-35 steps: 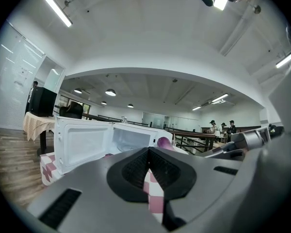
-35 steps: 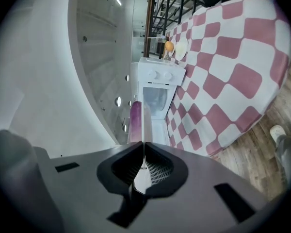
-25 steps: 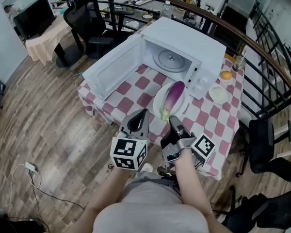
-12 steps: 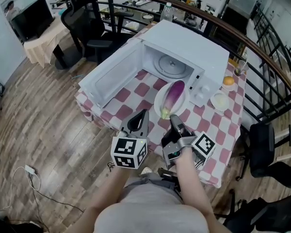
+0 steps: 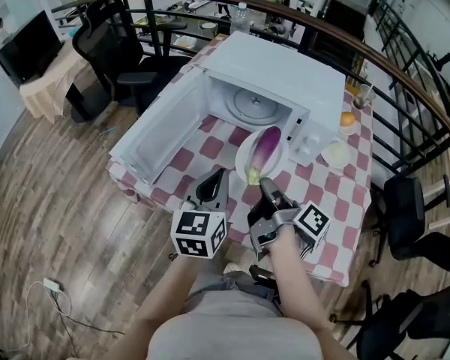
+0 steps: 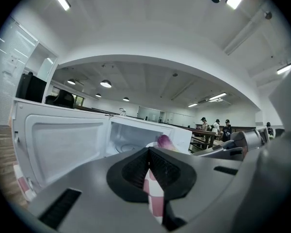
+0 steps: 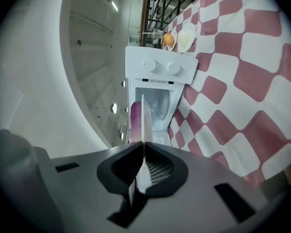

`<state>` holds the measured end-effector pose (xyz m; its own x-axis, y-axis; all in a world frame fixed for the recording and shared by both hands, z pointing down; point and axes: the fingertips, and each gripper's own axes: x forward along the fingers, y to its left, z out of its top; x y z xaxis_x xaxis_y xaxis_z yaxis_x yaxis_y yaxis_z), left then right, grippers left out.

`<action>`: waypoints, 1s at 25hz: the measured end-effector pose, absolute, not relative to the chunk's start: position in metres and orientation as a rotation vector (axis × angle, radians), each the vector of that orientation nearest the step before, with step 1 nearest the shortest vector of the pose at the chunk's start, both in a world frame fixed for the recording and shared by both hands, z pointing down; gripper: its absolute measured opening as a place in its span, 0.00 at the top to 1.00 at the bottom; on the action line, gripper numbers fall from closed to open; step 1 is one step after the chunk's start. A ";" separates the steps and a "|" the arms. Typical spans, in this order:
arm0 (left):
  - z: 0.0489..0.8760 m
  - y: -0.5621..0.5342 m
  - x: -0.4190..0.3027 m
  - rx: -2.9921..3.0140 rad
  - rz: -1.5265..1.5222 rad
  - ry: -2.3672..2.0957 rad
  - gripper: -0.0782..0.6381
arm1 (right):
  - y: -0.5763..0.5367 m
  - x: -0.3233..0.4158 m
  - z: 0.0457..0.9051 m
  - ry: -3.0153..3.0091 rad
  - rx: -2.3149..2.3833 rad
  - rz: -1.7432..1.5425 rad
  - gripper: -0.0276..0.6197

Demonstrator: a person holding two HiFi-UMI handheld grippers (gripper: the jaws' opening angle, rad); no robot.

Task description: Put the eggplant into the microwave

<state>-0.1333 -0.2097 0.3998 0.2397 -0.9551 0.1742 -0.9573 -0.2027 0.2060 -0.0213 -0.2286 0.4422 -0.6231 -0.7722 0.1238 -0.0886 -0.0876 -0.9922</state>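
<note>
Here, in the head view, the white microwave (image 5: 285, 73) stands on a bench (image 5: 326, 193) under a red-and-white checked cloth (image 5: 315, 182). Its door (image 5: 161, 137) is swung wide to the left and the turntable (image 5: 249, 105) shows inside. Just in front of the cavity the purple eggplant (image 5: 265, 148) lies on a white plate (image 5: 242, 158), its green end toward the person. The right gripper (image 5: 265, 183) meets the plate's near rim. The left gripper (image 5: 222, 173) hangs just beside it to the left, clear of the plate. To the right of the microwave sit a small plate (image 5: 335, 154) and an orange (image 5: 349, 118).

The left gripper view looks level into the microwave past the inside of the door. The jaws meet at their tips with nothing between them, and only the cloth shows through the slit lower down. The tip of the eggplant peeks over them.

The right gripper view is rolled on its side, with the cloth filling the right of the picture. The jaws are pressed together on the plate's rim, one above and one below. The plate runs edge-on straight out from them toward the cavity, with the eggplant on its upper face. Whether the plate rests on the cloth or hangs just above it is hard to tell from here. Two knobs (image 7: 160, 67) mark the microwave's front panel.
</note>
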 end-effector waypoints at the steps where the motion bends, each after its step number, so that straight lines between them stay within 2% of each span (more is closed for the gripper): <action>1: 0.400 -0.215 -0.135 2.255 0.015 -1.773 0.88 | -0.232 -0.024 0.443 1.675 -0.942 -1.758 0.91; 25: 0.440 -0.343 -0.179 2.404 0.063 -1.502 0.88 | -0.341 -0.072 0.482 1.506 -1.060 -1.652 0.91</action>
<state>-0.1789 -0.3433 0.4400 0.4507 -0.8707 0.1967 -0.8842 -0.4051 0.2326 -0.0720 -0.3412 0.4817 -0.4579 -0.8789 0.1337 -0.0522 -0.1236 -0.9910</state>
